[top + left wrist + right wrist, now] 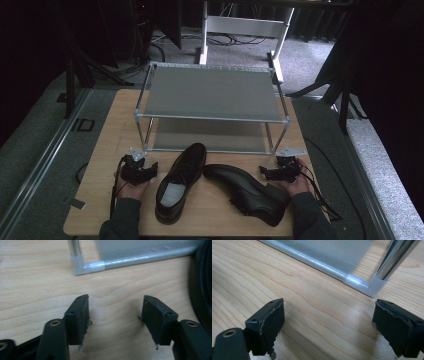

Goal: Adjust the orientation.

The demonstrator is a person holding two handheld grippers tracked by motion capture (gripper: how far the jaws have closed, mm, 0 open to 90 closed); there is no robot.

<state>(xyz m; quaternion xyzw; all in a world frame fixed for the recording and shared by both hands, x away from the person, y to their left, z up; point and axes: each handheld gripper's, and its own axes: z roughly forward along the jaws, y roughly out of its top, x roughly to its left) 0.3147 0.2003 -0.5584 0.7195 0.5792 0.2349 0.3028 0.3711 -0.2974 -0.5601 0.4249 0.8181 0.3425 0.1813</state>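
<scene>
Two black leather dress shoes lie at the front of the wooden table (107, 150). The left shoe (180, 182) points away towards the rack, and the right shoe (247, 192) lies on its side with its toe to the left. Just left of the left shoe rests my left gripper (142, 170), open, with only bare wood between its fingers. In the left gripper view the left gripper (116, 302) has that shoe's dark edge (202, 290) at its right. My right gripper (275, 174) sits right of the other shoe. It stands open over bare wood (329, 307).
A two-shelf metal rack (210, 92) with grey fabric shelves stands at the table's far half. Its front corner posts stand close ahead of each gripper (85, 265) (374, 285). Cables trail from both grippers. A white table frame (245, 25) stands on the floor behind.
</scene>
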